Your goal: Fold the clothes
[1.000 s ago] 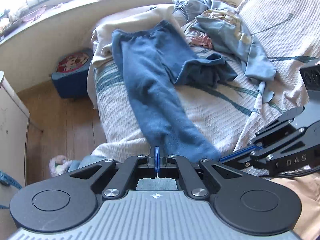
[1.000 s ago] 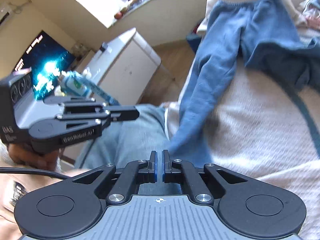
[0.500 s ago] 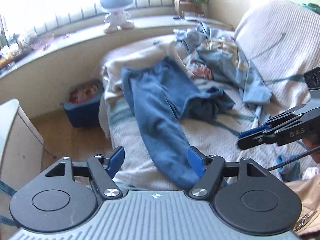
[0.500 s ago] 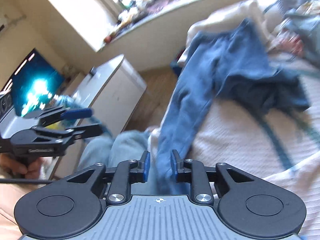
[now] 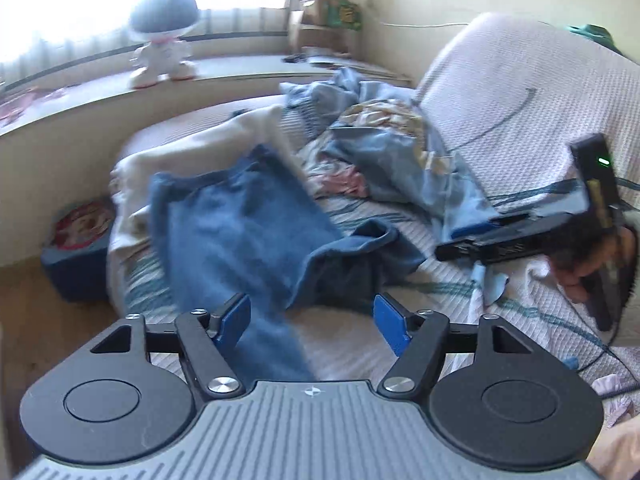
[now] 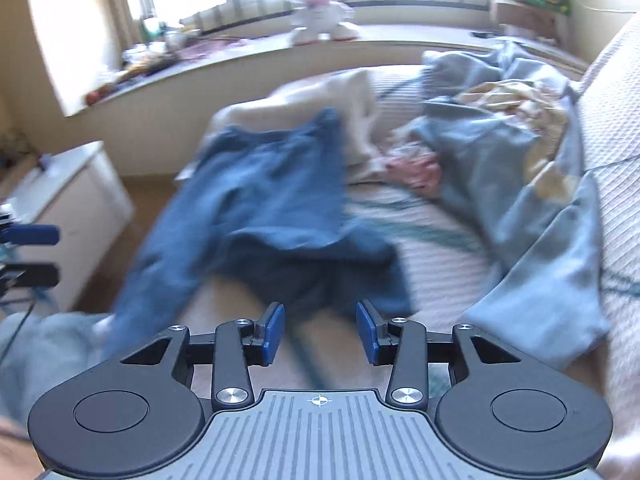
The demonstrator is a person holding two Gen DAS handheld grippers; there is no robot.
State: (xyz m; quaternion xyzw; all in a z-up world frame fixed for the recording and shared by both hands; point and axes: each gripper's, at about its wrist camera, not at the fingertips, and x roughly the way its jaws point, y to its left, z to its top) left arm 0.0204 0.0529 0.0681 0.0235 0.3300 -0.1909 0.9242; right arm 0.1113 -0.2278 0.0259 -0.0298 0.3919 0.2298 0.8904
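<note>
Between the left gripper's (image 5: pixel 312 326) parted blue pads, now narrowing, nothing is pinched; one leg of the blue trousers (image 5: pixel 240 232) runs beneath them across the white bedspread (image 5: pixel 500 92). Jaws of the right gripper (image 6: pixel 320 330) are widening, also empty. Beyond lies a heap of pale-blue clothes (image 6: pixel 520 160). Beside the bed stands a dark blue box (image 5: pixel 74 248), contents unclear.

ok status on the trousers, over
Left hand-held gripper closing slightly, right hand-held gripper opening, both empty. Blue trousers lying loose on the bed, one leg bunched. Light blue garment beside them.
</note>
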